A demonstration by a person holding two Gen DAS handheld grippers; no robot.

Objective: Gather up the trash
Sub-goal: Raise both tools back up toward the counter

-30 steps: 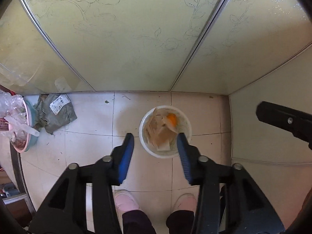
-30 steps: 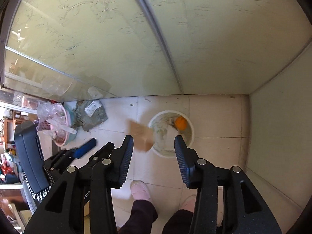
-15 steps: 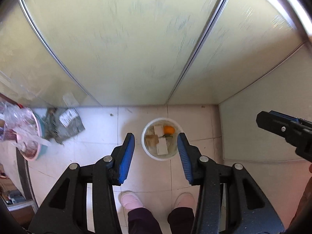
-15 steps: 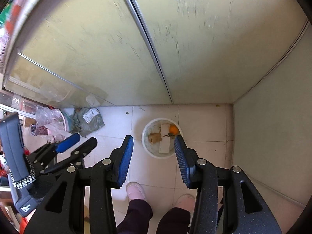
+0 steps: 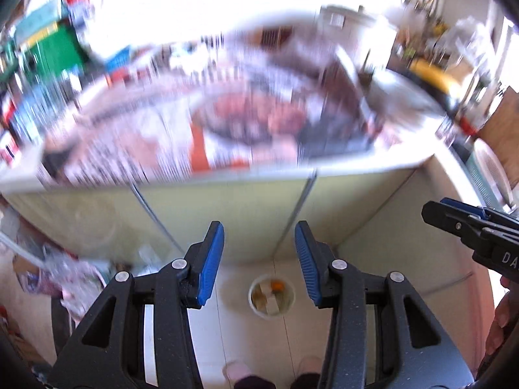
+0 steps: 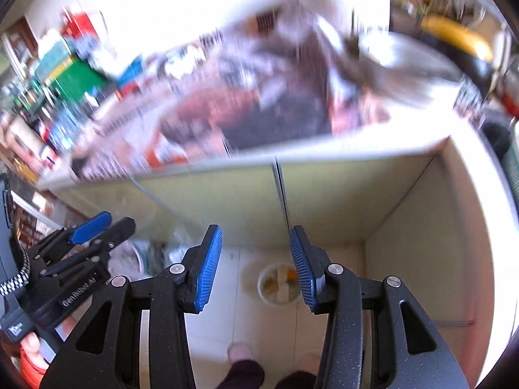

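Our fingers stood spread and empty on both the left gripper and right gripper. Ahead and above them lay the blurred counter. Below, between both pairs and well apart from them, sat the bin holding scraps; neither gripper seemed nearer.

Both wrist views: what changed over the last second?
Both grippers rose and tilted up: the white bin shrank below, and the cluttered countertop came into view, blurred. A brown scrap seen falling earlier now lies inside. Left gripper and right gripper stayed open and empty.
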